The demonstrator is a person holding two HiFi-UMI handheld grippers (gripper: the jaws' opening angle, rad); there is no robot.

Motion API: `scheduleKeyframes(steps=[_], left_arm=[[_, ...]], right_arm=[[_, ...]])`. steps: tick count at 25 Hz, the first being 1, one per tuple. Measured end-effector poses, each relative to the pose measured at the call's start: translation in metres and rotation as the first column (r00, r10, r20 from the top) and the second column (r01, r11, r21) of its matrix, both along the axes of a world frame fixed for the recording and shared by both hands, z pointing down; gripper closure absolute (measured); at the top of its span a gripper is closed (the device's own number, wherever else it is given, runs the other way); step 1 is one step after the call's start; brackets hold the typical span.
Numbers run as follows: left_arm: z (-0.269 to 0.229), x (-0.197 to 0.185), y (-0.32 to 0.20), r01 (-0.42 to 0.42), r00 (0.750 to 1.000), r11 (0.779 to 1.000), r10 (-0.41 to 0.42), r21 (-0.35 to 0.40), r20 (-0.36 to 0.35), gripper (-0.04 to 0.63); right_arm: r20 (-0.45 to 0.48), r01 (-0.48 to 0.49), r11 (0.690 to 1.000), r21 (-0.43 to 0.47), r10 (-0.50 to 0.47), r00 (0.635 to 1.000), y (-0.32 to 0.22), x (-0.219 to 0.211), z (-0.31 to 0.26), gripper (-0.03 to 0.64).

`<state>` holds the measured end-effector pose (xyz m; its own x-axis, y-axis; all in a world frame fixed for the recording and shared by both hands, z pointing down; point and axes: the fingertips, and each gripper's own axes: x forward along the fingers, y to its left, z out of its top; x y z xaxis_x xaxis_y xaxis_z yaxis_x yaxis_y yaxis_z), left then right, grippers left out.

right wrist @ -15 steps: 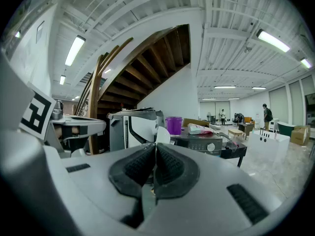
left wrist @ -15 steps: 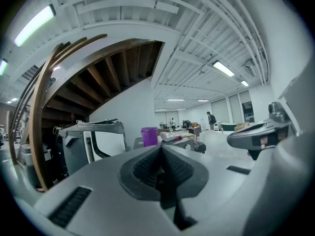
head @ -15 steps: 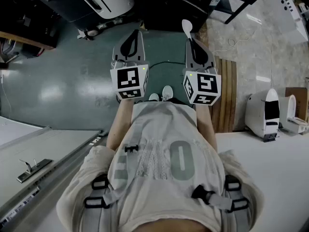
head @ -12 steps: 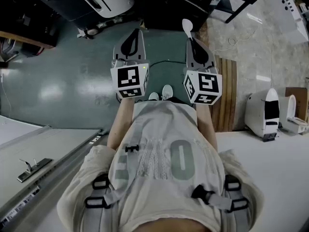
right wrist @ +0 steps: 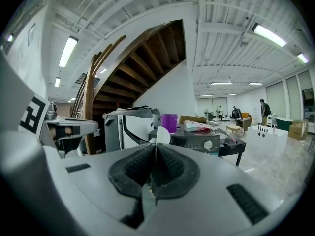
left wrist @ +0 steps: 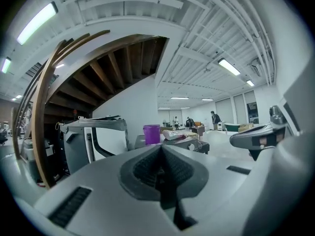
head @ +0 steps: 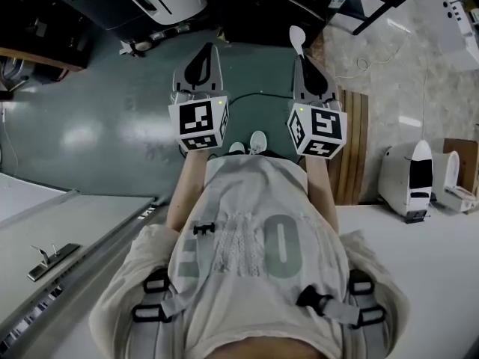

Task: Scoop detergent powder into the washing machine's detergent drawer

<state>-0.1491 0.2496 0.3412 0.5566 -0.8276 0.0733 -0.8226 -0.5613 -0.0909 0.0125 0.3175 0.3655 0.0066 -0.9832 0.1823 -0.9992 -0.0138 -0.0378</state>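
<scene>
In the head view I hold both grippers out in front of my body, above a dark green floor. My right gripper point(head: 302, 57) is shut on the handle of a white spoon point(head: 296, 37), whose bowl sticks out past the jaws. The right gripper view shows that spoon point(right wrist: 162, 135) just beyond my right gripper point(right wrist: 155, 147). My left gripper point(head: 204, 51) is shut with nothing in it; its jaws meet in the left gripper view point(left wrist: 161, 147). Ahead stands a dark washing machine point(right wrist: 203, 142) with a knob, carrying a purple cup point(right wrist: 169, 122) and a packet point(right wrist: 198, 126).
A white appliance point(right wrist: 129, 128) stands left of the dark machine, under a wooden staircase point(right wrist: 96, 97). A wooden board point(head: 350, 148) lies on the floor at my right. White counters point(head: 419, 275) flank me at both sides. People stand far off in the hall point(right wrist: 263, 108).
Both grippers have shifted slightly up and right in the head view, the right one with the spoon more so. Both stay shut.
</scene>
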Motion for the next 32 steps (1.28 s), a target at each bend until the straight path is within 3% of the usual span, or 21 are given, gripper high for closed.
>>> scheduleKeyframes(steps=[4,12,26,32], left_arm=[[-0.002,0.009,-0.008,0.024,1.0,0.999,-0.024,0.027,-0.007,0.574],[0.011,0.014,-0.014,0.054,0.999,0.999,-0.054,0.0,0.004,0.574],[-0.006,0.047,-0.086,0.035,0.999,0.998,-0.034,0.049,-0.02,0.574],[0.0,0.061,-0.128,0.03,0.999,0.999,-0.029,0.033,-0.028,0.574]], right_arm=[[-0.015,0.003,1.0,-0.015,-0.003,1.0,-0.008,0.014,0.013,0.607],[0.037,0.033,0.999,-0.04,-0.031,0.999,-0.015,0.022,0.03,0.606],[0.009,0.038,0.999,0.003,-0.038,0.999,-0.081,0.05,0.016,0.606],[0.009,0.042,0.999,-0.019,-0.041,0.999,-0.121,0.058,0.025,0.606]])
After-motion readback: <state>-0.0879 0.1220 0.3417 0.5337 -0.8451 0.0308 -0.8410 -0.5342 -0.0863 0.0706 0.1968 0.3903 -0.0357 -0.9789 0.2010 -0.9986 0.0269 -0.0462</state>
